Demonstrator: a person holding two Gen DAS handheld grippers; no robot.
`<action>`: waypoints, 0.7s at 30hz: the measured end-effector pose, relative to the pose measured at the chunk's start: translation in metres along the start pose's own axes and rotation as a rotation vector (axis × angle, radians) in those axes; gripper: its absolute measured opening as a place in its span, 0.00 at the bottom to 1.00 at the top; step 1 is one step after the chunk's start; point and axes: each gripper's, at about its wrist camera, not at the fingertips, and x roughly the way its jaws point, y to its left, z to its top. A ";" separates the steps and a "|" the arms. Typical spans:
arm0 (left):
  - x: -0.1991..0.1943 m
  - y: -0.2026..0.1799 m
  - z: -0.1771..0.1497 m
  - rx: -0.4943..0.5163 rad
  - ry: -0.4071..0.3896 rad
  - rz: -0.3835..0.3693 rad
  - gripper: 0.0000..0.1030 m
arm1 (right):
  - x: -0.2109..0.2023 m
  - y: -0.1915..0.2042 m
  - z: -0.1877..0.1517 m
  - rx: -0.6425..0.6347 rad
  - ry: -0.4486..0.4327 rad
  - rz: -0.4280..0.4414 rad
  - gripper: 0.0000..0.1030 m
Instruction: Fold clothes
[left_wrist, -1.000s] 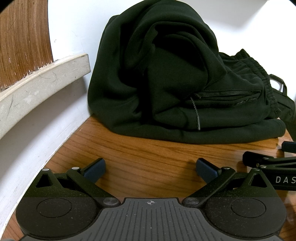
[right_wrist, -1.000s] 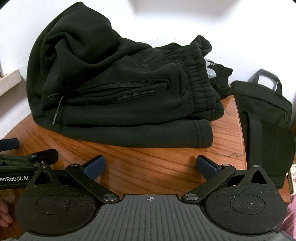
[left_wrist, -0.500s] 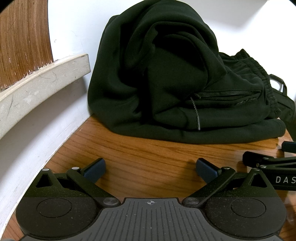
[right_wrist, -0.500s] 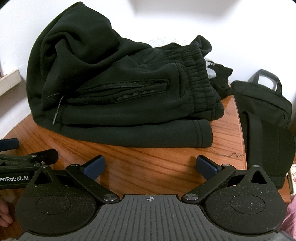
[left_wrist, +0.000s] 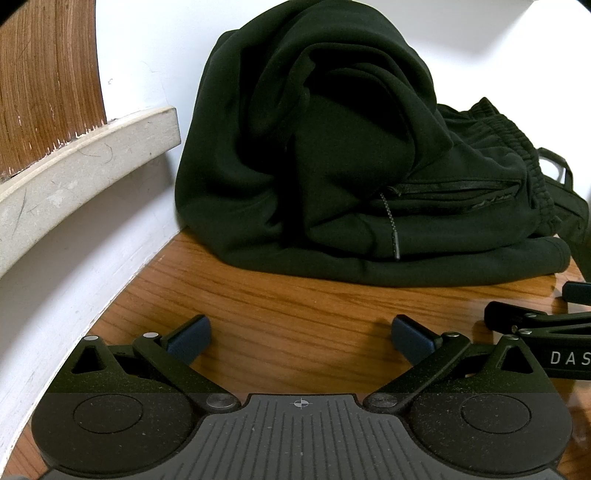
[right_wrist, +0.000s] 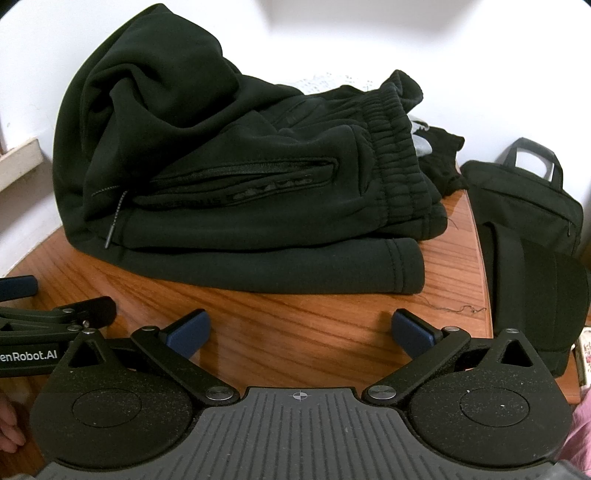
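- Far left there's a pale ledge (left_wrist: 88, 155) on the wall; the black clothes (right_wrist: 236, 184) are piled at the back of the wooden bench (right_wrist: 295, 317), black bag (right_wrist: 524, 206) off to the right.
- Left gripper (left_wrist: 301, 332) and right gripper (right_wrist: 301, 328): fingers spread wide, holding nothing, clothes just ahead.
- Readable bits: "DAS", "enRobot.AI".

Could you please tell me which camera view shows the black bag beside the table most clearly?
The right wrist view: the black bag shows its handle, body and front flap, right of the wooden table. The left wrist view catches only a sliver of it behind the dark sweatpants.
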 end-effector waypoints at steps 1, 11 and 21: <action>0.000 0.000 0.000 0.000 0.000 0.000 1.00 | 0.000 0.000 0.000 0.000 0.000 0.000 1.00; 0.000 0.000 -0.001 -0.001 -0.001 0.001 1.00 | 0.000 0.000 0.000 0.000 0.000 0.000 1.00; 0.000 0.000 -0.001 -0.002 -0.001 0.001 1.00 | -0.001 0.000 0.000 0.000 0.000 0.000 1.00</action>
